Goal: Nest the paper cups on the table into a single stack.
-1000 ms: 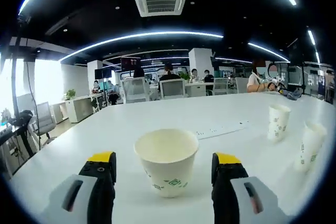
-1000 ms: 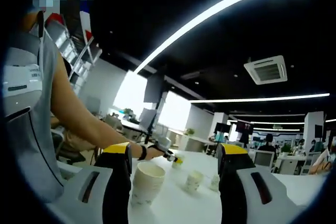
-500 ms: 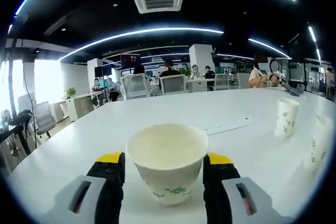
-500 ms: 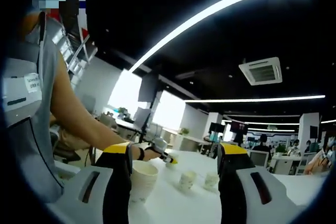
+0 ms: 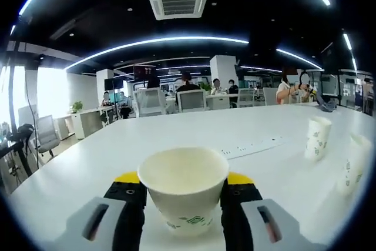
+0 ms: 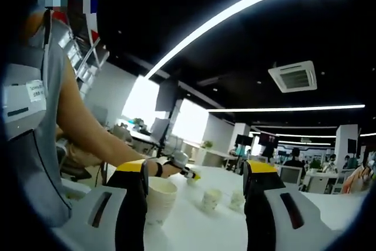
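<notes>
**Left gripper squeezes a cup, right gripper waits wide**

In the left gripper view, the left gripper [image 5: 183,195] is closed on a paper cup [image 5: 183,197]. Its two jaws, black with yellow tips, press on the left and right sides of the cup. The cup is white with small green marks low on its side. It stands upright with its mouth up, and you can see into it. It sits on the white surface [image 5: 117,151], close to the near edge.

Two more paper cups stand far off toward the right edge of the surface. One upright cup [image 5: 316,138] is farther back. The other cup [image 5: 351,164] is nearer and close to the rim of the view. They stand near each other but apart. A long white power strip [image 5: 252,145] lies flat on the surface between the held cup and those two. Behind the surface there are office chairs [image 5: 192,100] and people sitting at desks.

In the right gripper view, the right gripper [image 6: 195,189] is spread wide, and nothing is between its jaws. A cup with a wide mouth [image 6: 160,199] stands just beside the left jaw, partly hidden by it. Two smaller cups [image 6: 210,200] stand farther back, close together, seen through the gap between the jaws. A person's arm [image 6: 100,139] reaches in from the left. Its hand [image 6: 170,168] holds the other gripper just behind the wide-mouthed cup.
</notes>
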`<state>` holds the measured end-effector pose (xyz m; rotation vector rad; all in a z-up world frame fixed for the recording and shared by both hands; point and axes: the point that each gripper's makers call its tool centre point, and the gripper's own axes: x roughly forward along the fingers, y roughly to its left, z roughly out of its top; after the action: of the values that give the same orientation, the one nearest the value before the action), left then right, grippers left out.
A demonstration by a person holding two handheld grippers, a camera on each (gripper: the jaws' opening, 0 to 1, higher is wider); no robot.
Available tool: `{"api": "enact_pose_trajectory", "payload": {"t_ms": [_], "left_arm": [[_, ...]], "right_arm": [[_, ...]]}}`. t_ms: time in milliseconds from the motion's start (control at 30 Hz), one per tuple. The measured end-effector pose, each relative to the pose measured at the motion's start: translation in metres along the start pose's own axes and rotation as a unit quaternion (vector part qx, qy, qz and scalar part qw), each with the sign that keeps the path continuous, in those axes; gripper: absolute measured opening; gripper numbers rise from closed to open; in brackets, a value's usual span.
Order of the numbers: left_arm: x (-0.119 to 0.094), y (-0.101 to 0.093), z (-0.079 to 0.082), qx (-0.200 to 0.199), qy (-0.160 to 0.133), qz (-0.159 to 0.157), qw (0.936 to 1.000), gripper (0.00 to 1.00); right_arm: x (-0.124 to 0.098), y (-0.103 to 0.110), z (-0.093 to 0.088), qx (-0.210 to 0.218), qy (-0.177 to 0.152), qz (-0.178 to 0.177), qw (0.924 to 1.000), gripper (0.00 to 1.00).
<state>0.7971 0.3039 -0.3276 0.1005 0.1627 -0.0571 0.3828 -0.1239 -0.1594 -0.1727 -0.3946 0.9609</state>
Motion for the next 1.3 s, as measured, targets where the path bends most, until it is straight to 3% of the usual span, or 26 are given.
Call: {"api": "enact_pose_trajectory", "payload": {"t_ms": [367,467,700,933,1067,1300], "left_arm": [[-0.02,-0.017,0.017,-0.014,-0.026,-0.028,0.9992,0.53],[-0.025,-0.02,0.027,-0.032,-0.041,-0.041,0.9978,0.53],[-0.045,-0.03,0.045,-0.03,-0.054,-0.062,0.9962,0.53],[-0.074,-0.043,0.062,-0.044,-0.074,-0.092,0.992,0.52],[-0.1,-0.057,0.072,-0.055,-0.094,-0.116,0.9873,0.52],[-0.138,-0.084,0.097,-0.024,-0.117,-0.154,0.9809,0.52]], "right_arm": [[0.0,0.003,0.0,-0.002,0.001,0.001,1.0,0.68],[0.001,0.005,0.0,-0.002,0.002,0.005,1.0,0.68],[0.004,0.006,-0.004,0.003,0.004,0.011,0.9999,0.68],[0.003,0.007,-0.002,0.004,0.003,0.013,0.9999,0.68],[0.001,0.005,-0.002,0.009,0.0,0.012,0.9999,0.68],[0.003,0.009,-0.002,0.015,0.0,0.016,0.9998,0.68]]}}
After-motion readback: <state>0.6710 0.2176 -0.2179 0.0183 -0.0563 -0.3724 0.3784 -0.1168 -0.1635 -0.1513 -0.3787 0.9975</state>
